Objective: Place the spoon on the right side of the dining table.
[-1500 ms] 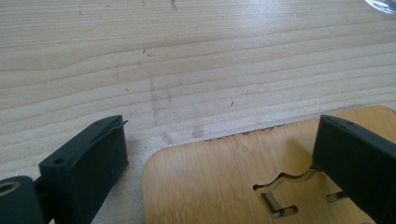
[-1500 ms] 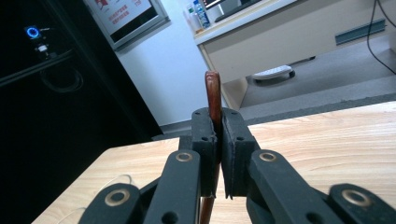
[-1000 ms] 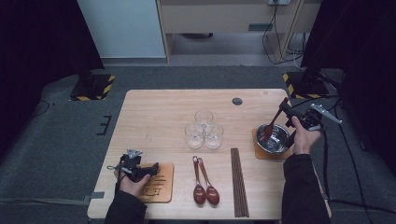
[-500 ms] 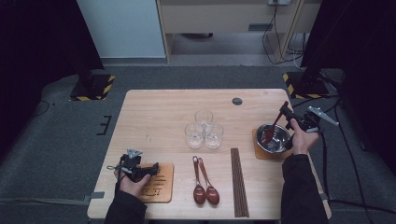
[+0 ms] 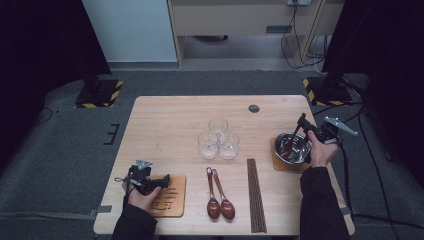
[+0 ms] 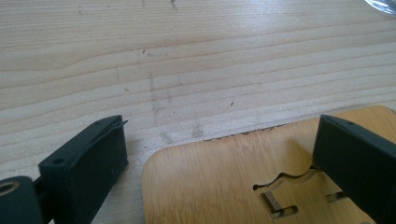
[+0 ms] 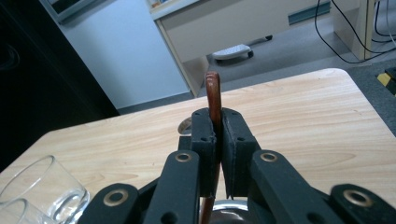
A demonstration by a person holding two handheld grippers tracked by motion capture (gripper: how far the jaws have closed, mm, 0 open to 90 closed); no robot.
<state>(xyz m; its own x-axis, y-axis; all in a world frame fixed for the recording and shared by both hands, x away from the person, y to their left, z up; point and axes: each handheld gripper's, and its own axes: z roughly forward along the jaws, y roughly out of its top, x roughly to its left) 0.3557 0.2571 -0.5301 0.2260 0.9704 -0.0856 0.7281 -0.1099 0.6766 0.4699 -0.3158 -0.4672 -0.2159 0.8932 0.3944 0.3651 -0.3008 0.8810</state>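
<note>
Right tongs [image 5: 303, 125] clenched on a wooden spoon's [image 5: 291, 141] handle, at 3 o'clock on the surface [image 5: 170, 125]. The right gripper view shows the handle [image 7: 215, 100] pinched between both jaws, its tip rising above them. The spoon's long axis slopes down toward 7 o'clock, its bowl end inside the metal bowl [image 5: 292, 147], which sits on a coaster [image 5: 278, 163].

Left tongs [image 5: 152, 184] released, jaws wide apart, resting at 7 o'clock over the edge of a second coaster [image 6: 224, 182].

Two more spoons [image 5: 218, 192] and chopsticks [image 5: 256, 195] lie at 6 o'clock, long axes toward 12. Three glasses [image 5: 218, 137] stand at centre.

Judgement: the left hand is nearer the spare spoons; the held spoon could lift straight up its axis.
</note>
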